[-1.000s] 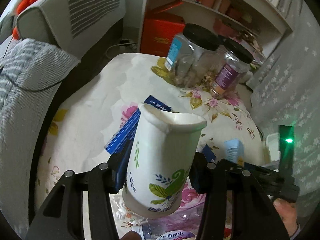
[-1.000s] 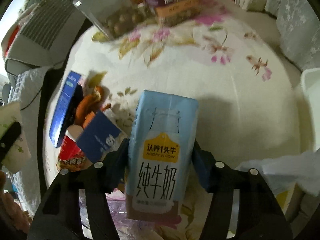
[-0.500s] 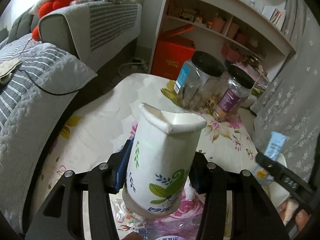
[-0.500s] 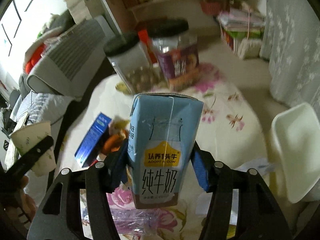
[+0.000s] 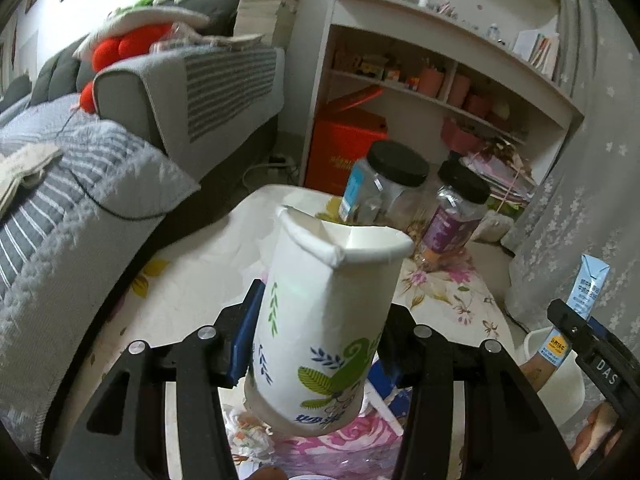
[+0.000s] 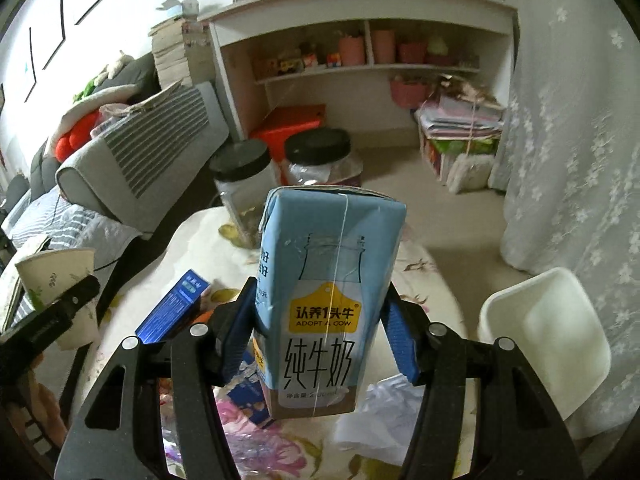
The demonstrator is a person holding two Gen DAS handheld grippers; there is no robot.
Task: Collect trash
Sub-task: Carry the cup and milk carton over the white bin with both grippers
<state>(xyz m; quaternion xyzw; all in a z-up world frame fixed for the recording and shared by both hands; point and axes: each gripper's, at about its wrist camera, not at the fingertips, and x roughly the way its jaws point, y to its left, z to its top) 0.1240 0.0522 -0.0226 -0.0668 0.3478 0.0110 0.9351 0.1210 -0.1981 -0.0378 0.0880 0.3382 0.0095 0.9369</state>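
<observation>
Both hands risen, jars (image 6: 280, 184) ahead, bin (image 6: 548, 344) right

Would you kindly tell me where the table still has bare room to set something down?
Free: the cloth on the table between the sofa side and the jars, and the stretch right of the milk carton towards the white bin. Crowded: the near edge, with blue boxes and crumpled wrappers.

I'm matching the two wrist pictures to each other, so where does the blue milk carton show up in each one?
Left wrist view: the milk carton is small at the far right edge, held in the right gripper.
Right wrist view: the milk carton fills the centre, clamped between the right gripper pads.
Shared landmark: the two black-lidded jars on the floral table beyond.
</observation>
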